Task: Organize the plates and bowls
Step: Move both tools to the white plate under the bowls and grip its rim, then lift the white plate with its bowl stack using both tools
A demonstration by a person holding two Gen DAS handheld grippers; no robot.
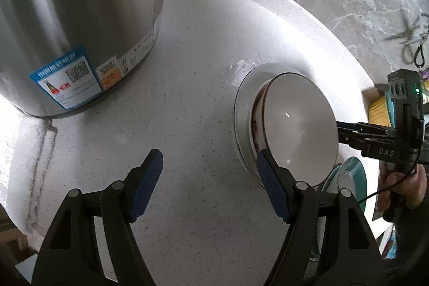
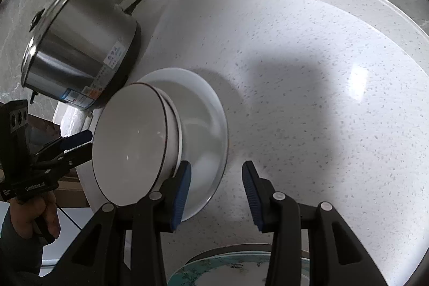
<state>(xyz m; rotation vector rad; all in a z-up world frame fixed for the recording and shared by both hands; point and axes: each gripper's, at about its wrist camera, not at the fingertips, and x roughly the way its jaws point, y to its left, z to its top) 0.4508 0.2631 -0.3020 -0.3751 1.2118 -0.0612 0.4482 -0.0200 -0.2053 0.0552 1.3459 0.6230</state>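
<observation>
Bowl [image 2: 131,144] sits upright, mouth up, nested on white plate [image 2: 206,122].

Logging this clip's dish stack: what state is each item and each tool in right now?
White bowl: nested in the stack on the white plate, ungripped.
White plate: flat on the table, under the bowls.
Teal plate: on the table near the person, apart from the stack.
Steel pot: upright, lid on.
Left tool: open, empty.
Right tool: open, empty.
</observation>
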